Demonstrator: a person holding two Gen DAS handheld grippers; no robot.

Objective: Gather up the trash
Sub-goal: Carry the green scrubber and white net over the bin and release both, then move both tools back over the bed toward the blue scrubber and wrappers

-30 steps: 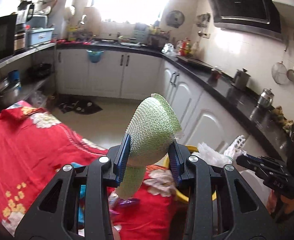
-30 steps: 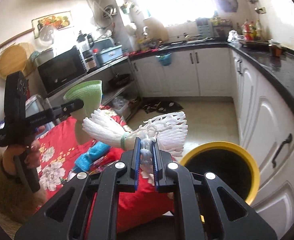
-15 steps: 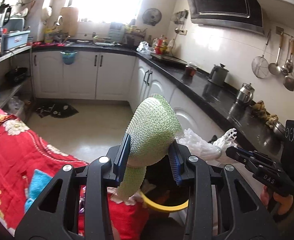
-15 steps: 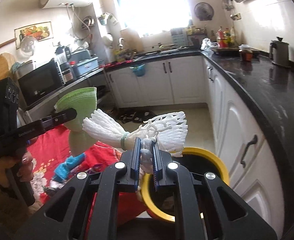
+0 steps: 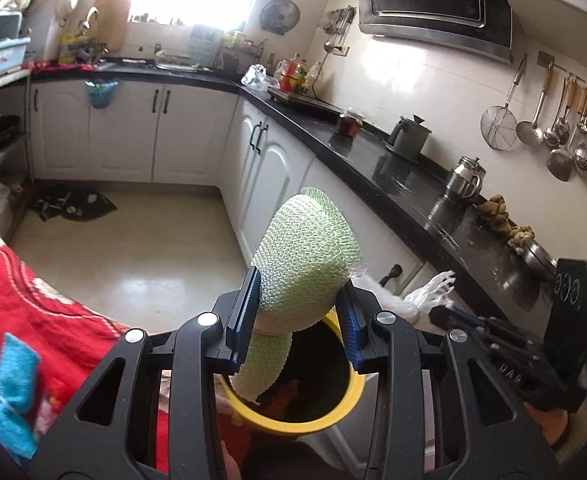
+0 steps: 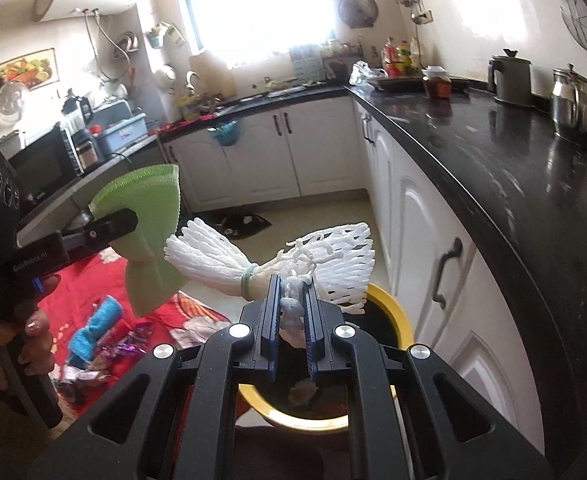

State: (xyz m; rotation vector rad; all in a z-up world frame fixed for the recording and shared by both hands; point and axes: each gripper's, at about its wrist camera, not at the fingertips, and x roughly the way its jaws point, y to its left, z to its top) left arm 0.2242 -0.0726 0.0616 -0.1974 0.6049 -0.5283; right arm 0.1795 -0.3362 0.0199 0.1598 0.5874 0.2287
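My left gripper [image 5: 299,316] is shut on a green foam fruit net [image 5: 307,256] and holds it just above the yellow-rimmed trash bin [image 5: 293,428]. The net also shows in the right wrist view [image 6: 145,216]. My right gripper [image 6: 292,316] is shut on a white foam net bundle [image 6: 261,260] tied with a green band, held over the same bin [image 6: 393,316]. The white net's end [image 5: 433,288] shows in the left wrist view, right of the green net.
A red floral cloth [image 5: 33,312] lies left of the bin with a blue cloth [image 6: 93,328] and shiny wrappers [image 6: 129,348] on it. White cabinets under a black counter [image 6: 513,168] run along the right. Tiled floor [image 5: 133,240] lies ahead.
Both grippers have moved right from over the red cloth to above the yellow bin, each still holding its foam net.
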